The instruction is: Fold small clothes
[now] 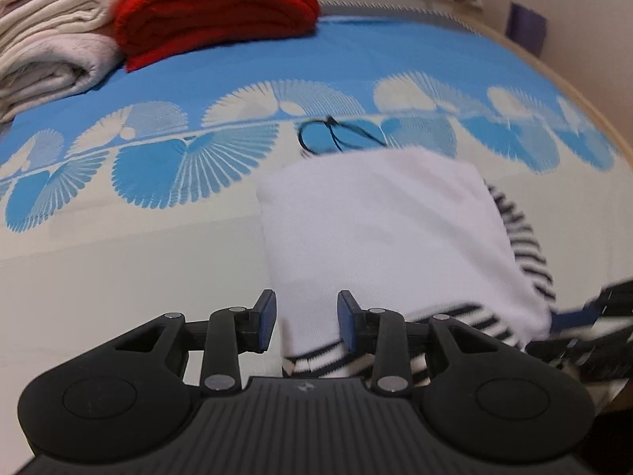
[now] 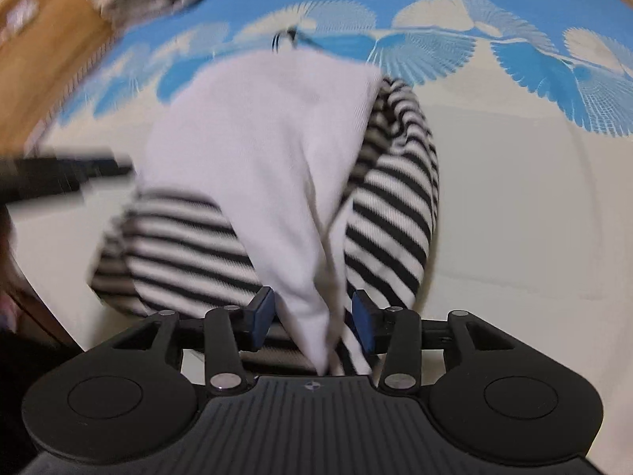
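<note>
Holding both grippers partly open, we see the left gripper [image 1: 306,322] straddling the garment's [image 1: 379,229] edge without pinching; the right gripper [image 2: 312,318] has cloth between loose pads. White panel folded over black-and-white stripes, it lies on the blue-patterned bedspread [image 1: 158,166].

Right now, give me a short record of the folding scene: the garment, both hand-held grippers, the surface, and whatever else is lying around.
garment: white and black-striped small garment, folded over, on the bed
left hand-held gripper: open, pads apart over the garment's near edge
right hand-held gripper: open, white fabric between the pads, not pinched
surface: blue and cream patterned bedspread
behind garment: black hair tie
far left: folded red blanket, cream folded blankets
</note>
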Available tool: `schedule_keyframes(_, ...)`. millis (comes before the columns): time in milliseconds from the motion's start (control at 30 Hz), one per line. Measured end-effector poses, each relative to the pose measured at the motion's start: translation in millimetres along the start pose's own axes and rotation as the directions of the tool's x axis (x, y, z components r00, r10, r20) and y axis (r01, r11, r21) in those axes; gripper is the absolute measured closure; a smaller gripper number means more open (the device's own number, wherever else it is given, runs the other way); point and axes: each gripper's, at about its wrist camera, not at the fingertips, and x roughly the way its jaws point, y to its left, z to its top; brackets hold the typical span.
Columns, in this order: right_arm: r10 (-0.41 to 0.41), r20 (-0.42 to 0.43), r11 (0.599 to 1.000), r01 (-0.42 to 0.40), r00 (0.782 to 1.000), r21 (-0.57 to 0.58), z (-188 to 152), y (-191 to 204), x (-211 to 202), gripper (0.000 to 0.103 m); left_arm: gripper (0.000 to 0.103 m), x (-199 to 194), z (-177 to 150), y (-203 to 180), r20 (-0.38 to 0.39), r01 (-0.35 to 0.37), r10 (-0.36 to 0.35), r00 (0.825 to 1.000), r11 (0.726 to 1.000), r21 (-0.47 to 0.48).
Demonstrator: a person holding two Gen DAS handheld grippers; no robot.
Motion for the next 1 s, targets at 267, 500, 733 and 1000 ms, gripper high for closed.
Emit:
schedule_keyframes(267, -0.172, -0.056, 0.984, 0.169, 0.983, -0.058, -11.7, -5.6, 14.4, 0.103, 0.065, 7.2, 1.7, 3.2, -0.024, -0.016, 0.016, 1.0, 1.0, -0.002)
schedule_keyframes(500, -0.252, 0.16, 0.954, 0.217, 0.954, 0.208, 1.4, -36.1, -30.6, 0.098, 0.053, 23.0, -9.9, -11.5, -0.106, -0.067, 0.081, 0.991, 0.99, 0.127)
schedule_keyframes(733, -0.19, 0.289, 0.96, 0.117, 0.938, 0.254, 13.2, -38.5, -37.8, 0.075, 0.049, 18.7, -4.9, -6.1, -0.095, 0.007, -0.001, 0.995, 0.998, 0.065)
schedule_keyframes(1000, -0.141, 0.36, 0.966, 0.048, 0.922, 0.256, 32.4, -30.1, -22.6, 0.07, 0.048, 15.1, -1.8, -2.6, -0.064, -0.01, 0.013, 0.998, 0.999, 0.046)
